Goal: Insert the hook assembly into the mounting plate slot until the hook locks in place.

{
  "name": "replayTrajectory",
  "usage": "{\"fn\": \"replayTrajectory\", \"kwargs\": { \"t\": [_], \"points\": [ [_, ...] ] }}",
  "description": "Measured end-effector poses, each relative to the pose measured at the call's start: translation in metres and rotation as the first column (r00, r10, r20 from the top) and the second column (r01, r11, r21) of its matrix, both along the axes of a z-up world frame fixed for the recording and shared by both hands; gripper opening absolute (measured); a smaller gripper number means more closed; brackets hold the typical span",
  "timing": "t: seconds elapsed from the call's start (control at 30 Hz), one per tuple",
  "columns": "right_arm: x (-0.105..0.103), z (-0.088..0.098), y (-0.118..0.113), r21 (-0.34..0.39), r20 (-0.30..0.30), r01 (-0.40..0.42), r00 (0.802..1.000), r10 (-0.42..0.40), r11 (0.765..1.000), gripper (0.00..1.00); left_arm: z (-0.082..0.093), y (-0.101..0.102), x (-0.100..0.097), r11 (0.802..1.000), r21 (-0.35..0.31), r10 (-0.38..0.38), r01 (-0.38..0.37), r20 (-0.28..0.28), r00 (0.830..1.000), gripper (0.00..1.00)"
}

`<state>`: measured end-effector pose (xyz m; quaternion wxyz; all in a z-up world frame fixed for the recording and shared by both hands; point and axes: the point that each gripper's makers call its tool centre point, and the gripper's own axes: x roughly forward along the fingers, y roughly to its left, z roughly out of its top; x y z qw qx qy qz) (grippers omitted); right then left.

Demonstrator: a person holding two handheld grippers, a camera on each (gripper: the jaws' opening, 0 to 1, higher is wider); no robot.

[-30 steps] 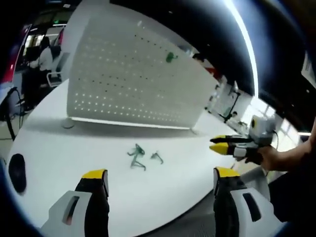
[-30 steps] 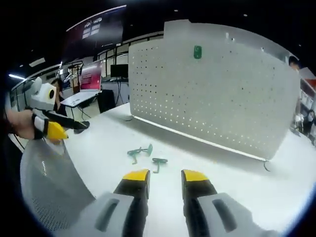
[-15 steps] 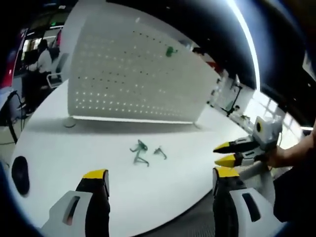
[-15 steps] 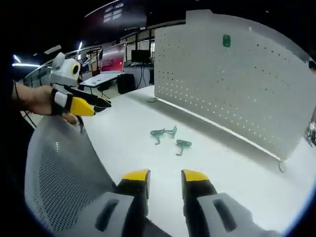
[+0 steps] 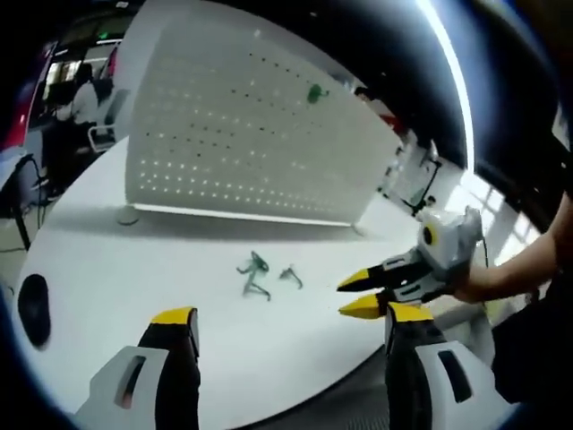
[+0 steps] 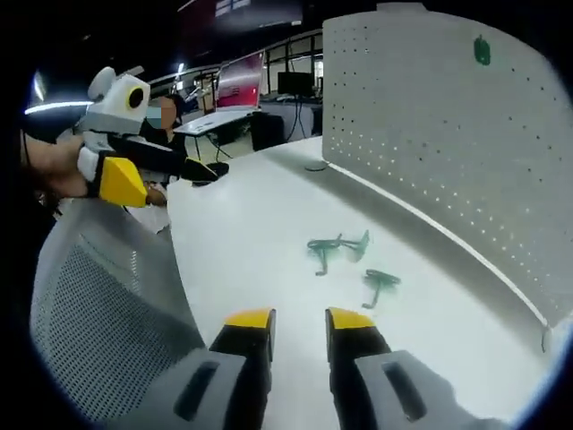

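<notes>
Two small green hook pieces [image 5: 253, 273] [image 5: 288, 276] lie loose on the white table [image 5: 134, 287], in front of the upright white perforated mounting plate [image 5: 242, 134]. A third green hook [image 5: 314, 92] hangs high on that plate. My left gripper [image 5: 288, 315] stands wide open with nothing in it, short of the hooks. My right gripper [image 5: 360, 294] comes in from the right, held by a hand, just right of the hooks. In the right gripper view its jaws [image 6: 299, 320] are a little apart and empty, with the hooks [image 6: 336, 249] [image 6: 380, 282] ahead and the plate [image 6: 430, 116] behind them.
A grey mesh chair back [image 6: 98, 331] stands at the table's near edge, below my hand-held left gripper [image 6: 166, 175]. A dark oval object [image 5: 31, 309] lies at the table's left edge. Desks, screens and a seated person [image 5: 81, 98] are far behind.
In the left gripper view the right gripper has swung in leftward, closer to the hooks. The right gripper view has moved nearer the table, so the hooks look larger. Jaw openings are unchanged.
</notes>
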<state>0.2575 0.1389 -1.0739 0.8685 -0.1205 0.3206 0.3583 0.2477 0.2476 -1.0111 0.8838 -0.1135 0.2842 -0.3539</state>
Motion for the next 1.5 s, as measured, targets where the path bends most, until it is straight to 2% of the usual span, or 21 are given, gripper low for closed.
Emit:
{"fn": "replayTrajectory", "kwargs": {
  "t": [0.3, 0.4, 0.47, 0.53, 0.7, 0.77, 0.8, 0.87, 0.93, 1.0, 1.13, 1.2, 1.27, 1.33, 1.4, 1.47, 1.5],
  "points": [
    [0.034, -0.023, 0.02, 0.011, -0.051, 0.027, 0.998, -0.026, 1.0, 0.17, 0.0, 0.001, 0.001, 1.0, 0.007, 0.011, -0.011, 0.005, 1.0, 0.86],
    [0.044, -0.032, 0.026, -0.015, -0.062, 0.015, 0.998, -0.016, 1.0, 0.17, 0.0, 0.002, 0.001, 1.0, 0.009, 0.014, -0.014, 0.006, 1.0, 0.85],
    [0.054, -0.03, 0.03, 0.004, -0.036, 0.036, 0.999, -0.036, 0.999, 0.16, -0.001, 0.002, 0.002, 1.0, 0.02, 0.013, -0.013, 0.011, 1.0, 0.86],
    [0.06, -0.039, 0.033, -0.016, -0.059, 0.036, 0.998, -0.037, 0.999, 0.15, -0.001, 0.001, 0.0, 1.0, 0.02, 0.008, -0.009, 0.005, 1.0, 0.85],
    [0.071, -0.042, 0.039, -0.02, -0.064, 0.05, 0.997, -0.051, 0.999, 0.13, -0.003, 0.002, 0.0, 1.0, 0.02, 0.009, -0.009, -0.003, 1.0, 0.85],
    [0.075, -0.048, 0.04, -0.04, -0.068, 0.047, 0.996, -0.049, 0.998, 0.13, -0.003, 0.002, 0.001, 1.0, 0.019, 0.011, -0.01, -0.004, 1.0, 0.85],
    [0.076, -0.054, 0.036, -0.075, -0.074, 0.053, 0.996, -0.059, 0.996, 0.13, -0.003, 0.002, 0.001, 1.0, 0.019, 0.009, -0.009, -0.007, 1.0, 0.85],
    [0.08, -0.058, 0.036, -0.06, -0.065, 0.071, 0.995, -0.075, 0.996, 0.13, -0.004, 0.002, 0.001, 1.0, 0.023, 0.006, -0.005, -0.008, 1.0, 0.85],
    [0.081, -0.062, 0.035, -0.057, -0.091, 0.086, 0.992, -0.091, 0.995, 0.11, -0.004, 0.002, 0.002, 1.0, 0.024, 0.009, -0.009, -0.006, 1.0, 0.85],
    [0.084, -0.061, 0.034, -0.071, -0.061, 0.088, 0.994, -0.092, 0.994, 0.09, -0.003, 0.003, 0.003, 1.0, 0.02, 0.016, -0.016, -0.002, 1.0, 0.85],
    [0.086, -0.063, 0.034, -0.09, -0.05, 0.081, 0.995, -0.086, 0.993, 0.05, -0.003, 0.003, 0.003, 1.0, 0.016, 0.016, -0.016, -0.002, 1.0, 0.85],
    [0.085, -0.062, 0.037, -0.092, -0.039, 0.062, 0.997, -0.066, 0.994, 0.02, -0.003, 0.003, 0.003, 1.0, 0.018, 0.015, -0.015, 0.001, 1.0, 0.84],
    [0.086, -0.062, 0.038, -0.115, 0.0, 0.024, 1.0, -0.024, 0.993, 0.01, 0.0, 0.004, 0.003, 1.0, 0.019, 0.017, -0.018, 0.016, 1.0, 0.83],
    [0.085, -0.062, 0.038, -0.106, -0.005, 0.03, 1.0, -0.03, 0.994, 0.01, 0.001, 0.004, 0.003, 1.0, 0.015, 0.019, -0.019, 0.019, 1.0, 0.82],
    [0.086, -0.062, 0.037, -0.065, -0.051, 0.08, 0.995, -0.083, 0.995, 0.0, 0.0, 0.004, 0.003, 1.0, 0.015, 0.018, -0.018, 0.016, 1.0, 0.82],
    [0.087, -0.06, 0.032, -0.077, -0.043, 0.094, 0.994, -0.098, 0.993, 0.0, 0.001, 0.004, 0.003, 1.0, 0.014, 0.018, -0.018, 0.017, 1.0, 0.82],
    [0.087, -0.057, 0.032, -0.051, -0.04, 0.116, 0.992, -0.118, 0.992, 0.0, 0.001, 0.004, 0.003, 1.0, 0.013, 0.018, -0.018, 0.017, 1.0, 0.82]
  ]
}}
